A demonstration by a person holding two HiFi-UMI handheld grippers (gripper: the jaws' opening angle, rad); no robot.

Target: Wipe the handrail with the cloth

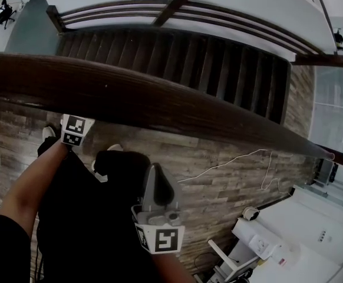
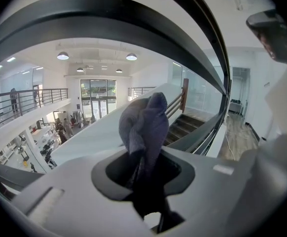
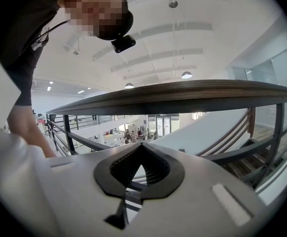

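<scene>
Wooden handrail (image 1: 160, 99) seems not yet wiped: your left gripper (image 2: 144, 174) clamps the purple cloth (image 2: 146, 127) just below it, and your right gripper (image 3: 139, 164) is below too, jaws together, empty.

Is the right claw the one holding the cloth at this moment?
No, the right claw is shut with nothing in it; the cloth sticks up from the left claw.
</scene>
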